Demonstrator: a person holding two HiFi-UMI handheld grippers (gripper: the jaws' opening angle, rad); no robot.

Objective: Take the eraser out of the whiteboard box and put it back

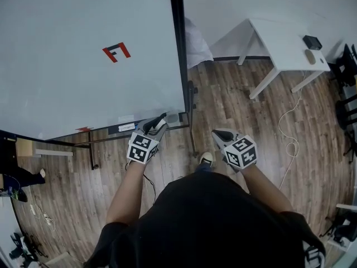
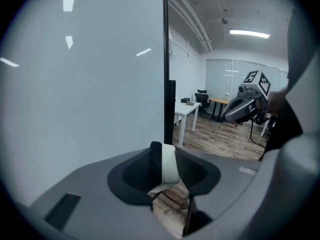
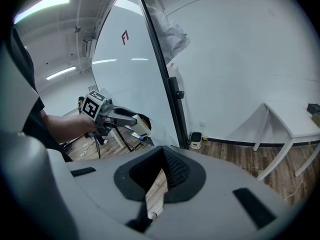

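The whiteboard [image 1: 83, 54] stands in front of me, with a small grey box [image 1: 173, 118] at the right end of its bottom ledge. My left gripper [image 1: 154, 126] is just left of that box, shut on the eraser. In the left gripper view the eraser [image 2: 169, 165], white with a black side, is pinched upright between the jaws of the left gripper [image 2: 164, 160]. From the right gripper view, the left gripper [image 3: 131, 120] holds the eraser [image 3: 142, 124] close to the board. My right gripper [image 1: 221, 134] hangs over the floor, apart from the board, shut and empty [image 3: 162, 173].
The board's black frame post [image 1: 179, 49] and its stand legs [image 1: 192, 138] are by my left gripper. A white table [image 1: 284, 43] stands at the back right, with a cable [image 1: 290, 144] trailing on the wooden floor. My shoe [image 1: 206, 159] shows between the grippers.
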